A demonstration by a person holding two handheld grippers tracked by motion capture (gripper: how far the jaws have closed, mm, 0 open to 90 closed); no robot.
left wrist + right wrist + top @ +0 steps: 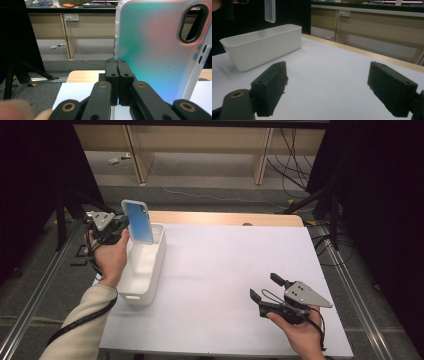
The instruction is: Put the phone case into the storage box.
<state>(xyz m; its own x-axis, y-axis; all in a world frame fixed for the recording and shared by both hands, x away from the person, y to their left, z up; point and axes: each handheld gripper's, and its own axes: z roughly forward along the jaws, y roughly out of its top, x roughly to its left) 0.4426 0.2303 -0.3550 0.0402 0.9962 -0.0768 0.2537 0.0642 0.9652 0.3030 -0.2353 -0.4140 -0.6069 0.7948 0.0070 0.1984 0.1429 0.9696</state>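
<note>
Your left hand-held gripper (117, 65) is clamped tight on the case's (155, 50) edge; the case stands upright above its jaws, seemingly over the bin (150, 265). Your right hand-held gripper (332, 85) gapes wide, empty, well apart.

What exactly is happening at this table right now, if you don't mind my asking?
A person is working with a handheld gripper in each hand. The left gripper has its jaws shut on the edge of a phone case, holding it upright above the far end of a white bin at the table's left side. The right gripper rests over the white table near the front right, jaws open with nothing between them. What the bin holds cannot be made out.
</note>
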